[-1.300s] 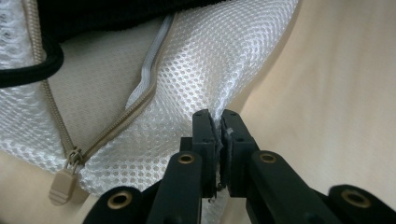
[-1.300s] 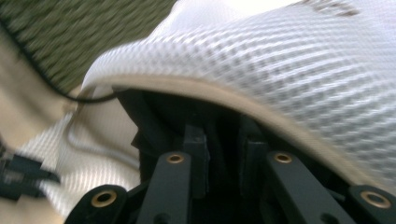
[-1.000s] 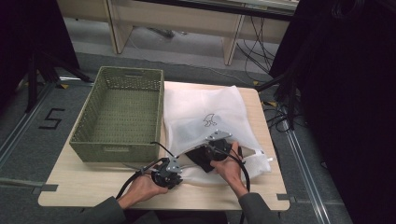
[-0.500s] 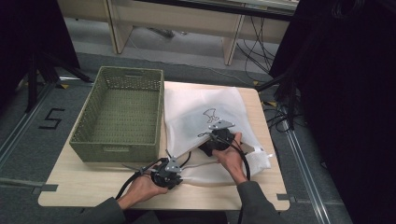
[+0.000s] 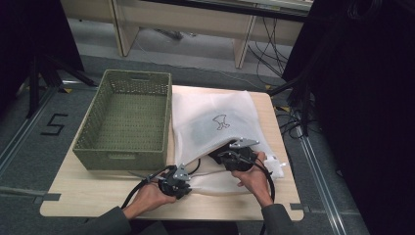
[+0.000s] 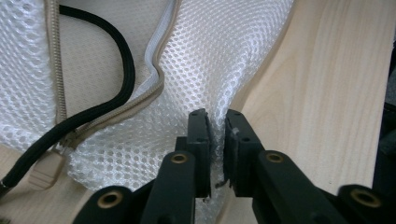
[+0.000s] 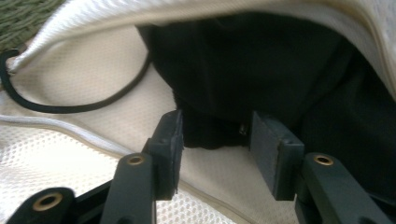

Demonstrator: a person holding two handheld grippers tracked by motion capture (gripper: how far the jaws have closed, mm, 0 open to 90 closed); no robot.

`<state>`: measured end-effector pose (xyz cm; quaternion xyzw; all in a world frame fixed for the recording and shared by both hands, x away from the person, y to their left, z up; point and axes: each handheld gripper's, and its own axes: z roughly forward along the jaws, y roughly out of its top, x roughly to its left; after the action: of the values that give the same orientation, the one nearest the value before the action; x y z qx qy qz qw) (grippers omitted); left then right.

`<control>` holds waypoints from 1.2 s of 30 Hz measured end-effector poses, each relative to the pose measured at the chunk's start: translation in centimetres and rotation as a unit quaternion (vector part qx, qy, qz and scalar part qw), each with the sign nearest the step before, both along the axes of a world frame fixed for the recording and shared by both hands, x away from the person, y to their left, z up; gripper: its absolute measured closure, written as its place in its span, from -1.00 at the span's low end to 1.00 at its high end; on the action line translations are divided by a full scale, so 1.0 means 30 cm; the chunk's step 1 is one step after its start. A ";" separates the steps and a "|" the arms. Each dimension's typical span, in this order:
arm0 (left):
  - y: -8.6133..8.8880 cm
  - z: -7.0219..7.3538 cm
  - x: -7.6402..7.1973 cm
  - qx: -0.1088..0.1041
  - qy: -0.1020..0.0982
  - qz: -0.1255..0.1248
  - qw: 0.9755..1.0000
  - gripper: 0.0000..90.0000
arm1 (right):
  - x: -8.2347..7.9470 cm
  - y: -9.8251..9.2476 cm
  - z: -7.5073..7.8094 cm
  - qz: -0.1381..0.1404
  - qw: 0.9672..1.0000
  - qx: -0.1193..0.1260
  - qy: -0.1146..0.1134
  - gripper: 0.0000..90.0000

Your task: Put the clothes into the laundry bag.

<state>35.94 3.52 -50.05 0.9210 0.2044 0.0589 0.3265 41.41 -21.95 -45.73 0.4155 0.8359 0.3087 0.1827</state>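
Basket (image 5: pixel 125 122) sits on table's (image 5: pixel 83 196) left half, mesh bag (image 5: pixel 215 122) just right of it, touching. My left gripper (image 5: pixel 177 182) at bag's near left corner, w/ mesh betw. jaws. My right gripper (image 5: pixel 234 159) is inside bag's mouth; garment (image 7: pixel 261 74) in bag, before its jaws.

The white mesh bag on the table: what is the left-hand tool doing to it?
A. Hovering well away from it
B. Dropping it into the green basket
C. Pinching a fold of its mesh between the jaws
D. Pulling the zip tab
C. In the left gripper view the left gripper has a fold of the white mesh bag pinched between its two nearly closed jaws, while the zip tab lies untouched off to one side.
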 end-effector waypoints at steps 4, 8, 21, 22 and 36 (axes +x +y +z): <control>-0.029 0.025 -0.004 -0.022 -0.015 -0.004 1.000 0.48 | 0.012 -0.004 -0.016 -0.007 1.000 0.007 0.020 0.27; -0.107 0.020 -0.001 -0.044 -0.013 -0.021 0.999 0.24 | 0.020 0.011 -0.044 -0.009 0.999 0.016 0.040 0.24; -0.138 -0.018 0.027 -0.026 -0.011 -0.017 0.999 0.89 | 0.154 0.083 -0.132 -0.009 0.999 -0.046 -0.016 0.60; -0.132 -0.018 0.023 -0.027 -0.010 -0.020 0.999 0.90 | 0.167 0.086 -0.129 -0.008 0.998 -0.051 -0.022 0.68; -0.107 -0.018 -0.001 -0.025 -0.004 -0.020 0.999 0.88 | 0.278 0.101 -0.097 -0.025 0.997 -0.023 -0.065 0.85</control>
<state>35.92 0.29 -50.58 0.9162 0.1863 0.0507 0.3511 49.74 -18.91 -48.66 0.4105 0.8186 0.3114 0.2540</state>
